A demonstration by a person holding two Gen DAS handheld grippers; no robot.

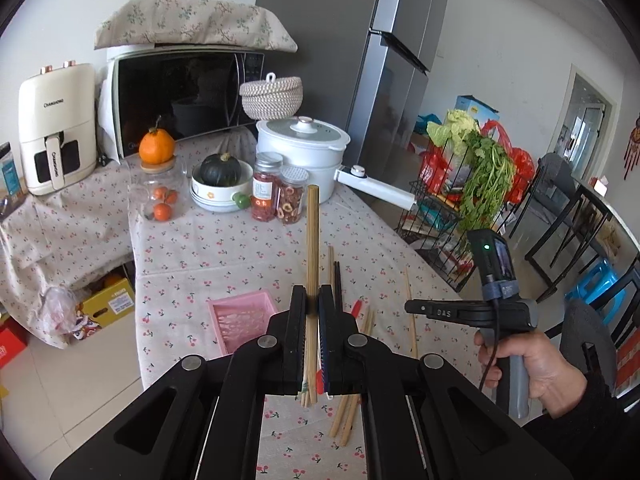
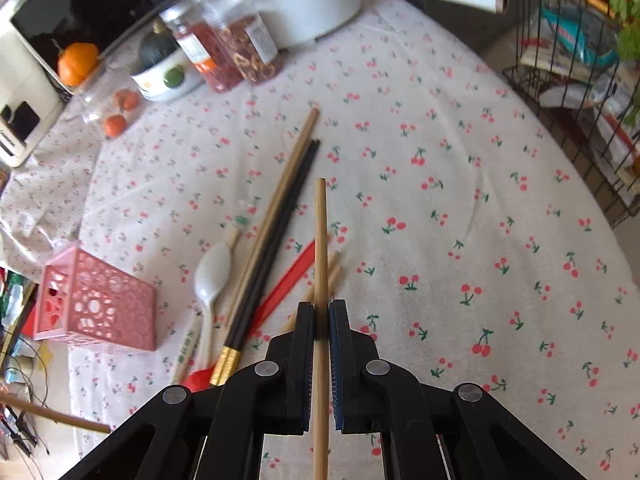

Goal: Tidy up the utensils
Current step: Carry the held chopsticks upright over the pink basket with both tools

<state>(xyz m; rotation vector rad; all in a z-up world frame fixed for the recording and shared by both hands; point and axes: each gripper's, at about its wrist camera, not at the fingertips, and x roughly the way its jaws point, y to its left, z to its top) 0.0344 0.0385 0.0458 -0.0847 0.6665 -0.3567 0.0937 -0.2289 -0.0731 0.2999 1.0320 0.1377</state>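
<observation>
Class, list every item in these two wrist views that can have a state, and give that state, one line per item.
Left gripper: shut on a bamboo chopstick.
Right gripper: shut on a single bamboo chopstick.
Pink basket: tipped on its side on the tablecloth.
White pot: lid on.
Microwave: door closed.
Spice jars: capped, upright.
White spoon: lying loose on the cloth.

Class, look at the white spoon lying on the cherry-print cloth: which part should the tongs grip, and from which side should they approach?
Grip the white spoon on its narrow handle, just below the bowl, coming straight down from above with the fingers across the handle. It lies flat, its bowl is too wide and rounded to pinch, and the black chopsticks crowd its right side, so a sideways approach looks awkward.
</observation>
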